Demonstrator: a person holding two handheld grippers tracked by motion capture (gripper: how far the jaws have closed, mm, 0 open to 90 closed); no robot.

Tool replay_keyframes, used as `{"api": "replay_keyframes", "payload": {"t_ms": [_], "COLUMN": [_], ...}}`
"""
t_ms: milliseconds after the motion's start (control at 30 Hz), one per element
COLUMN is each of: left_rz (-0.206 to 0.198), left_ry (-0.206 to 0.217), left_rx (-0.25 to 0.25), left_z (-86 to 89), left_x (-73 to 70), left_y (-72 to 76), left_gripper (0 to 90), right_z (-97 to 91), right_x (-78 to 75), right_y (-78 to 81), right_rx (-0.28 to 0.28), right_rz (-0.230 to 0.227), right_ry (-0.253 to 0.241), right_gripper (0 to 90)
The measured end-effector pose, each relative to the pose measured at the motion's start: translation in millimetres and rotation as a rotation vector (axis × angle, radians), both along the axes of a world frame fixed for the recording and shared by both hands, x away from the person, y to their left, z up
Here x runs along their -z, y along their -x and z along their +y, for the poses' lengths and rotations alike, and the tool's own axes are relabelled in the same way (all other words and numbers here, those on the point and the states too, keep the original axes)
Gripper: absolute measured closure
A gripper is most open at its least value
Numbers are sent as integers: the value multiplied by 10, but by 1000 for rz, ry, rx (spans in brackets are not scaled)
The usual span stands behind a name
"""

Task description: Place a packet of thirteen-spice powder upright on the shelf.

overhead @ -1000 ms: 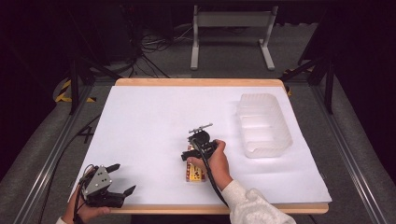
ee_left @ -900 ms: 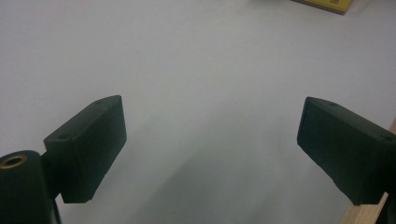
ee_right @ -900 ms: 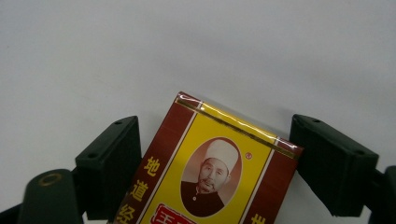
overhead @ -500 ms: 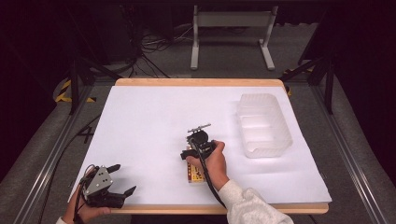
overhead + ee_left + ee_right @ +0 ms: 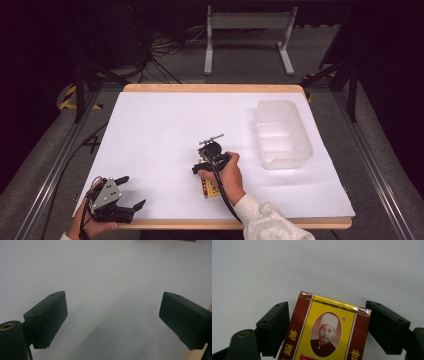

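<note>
White paper is covering a wooden table [image 5: 215, 88] in a dark room, and a person is working two grippers over it

Near the middle of the sheet, toward the front edge, the right gripper [image 5: 327, 327] is sitting with its jaws on either side of a yellow and maroon box [image 5: 324, 327] lying flat on the paper; the right jaw is pressing against the box's side and the left is at its edge, though I cannot tell if it is touching. From above, the right hand [image 5: 226, 176] is covering most of that box [image 5: 210, 189]. At the front left corner, the left gripper [image 5: 112, 320] is hanging with jaws spread wide over bare paper. A clear plastic tray [image 5: 282, 132] is resting well apart, on the right
</note>
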State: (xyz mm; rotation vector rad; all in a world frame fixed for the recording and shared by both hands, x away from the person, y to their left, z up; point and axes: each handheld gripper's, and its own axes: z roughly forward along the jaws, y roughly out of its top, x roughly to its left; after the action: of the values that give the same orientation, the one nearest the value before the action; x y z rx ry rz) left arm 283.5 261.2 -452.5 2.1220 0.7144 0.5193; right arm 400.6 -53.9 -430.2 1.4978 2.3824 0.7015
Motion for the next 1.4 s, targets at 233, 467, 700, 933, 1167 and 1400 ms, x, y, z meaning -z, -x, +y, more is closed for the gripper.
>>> {"api": "replay_keyframes", "payload": {"t_ms": [233,467,700,933,1167,1400], "left_rz": [-4,-1,5,8,11,10], "left_ry": [0,-1,4,0,-3,-3], "left_rx": [0,1,4,5,7,5], "left_z": [0,1,-9,-10,-12,-5], "left_x": [-3,-1,-6,-1,6,6], "left_y": [6,6,1,-6,-8,-7], "left_gripper": [89,89,89,88,88,88], "right_z": [41,-82,-278,-445,-545,-631], "right_x": [-9,-253,-531,-659,-787,-845], "right_y": [43,106,180,205,215,192], "right_rx": [21,-8,-27,-30,-52,-53], "right_rz": [-46,-117,-220,-274,-364,-399], "right_ry": [31,-32,-74,-107,-111,-106], "right_gripper": [274,288,319,323,323,323]}}
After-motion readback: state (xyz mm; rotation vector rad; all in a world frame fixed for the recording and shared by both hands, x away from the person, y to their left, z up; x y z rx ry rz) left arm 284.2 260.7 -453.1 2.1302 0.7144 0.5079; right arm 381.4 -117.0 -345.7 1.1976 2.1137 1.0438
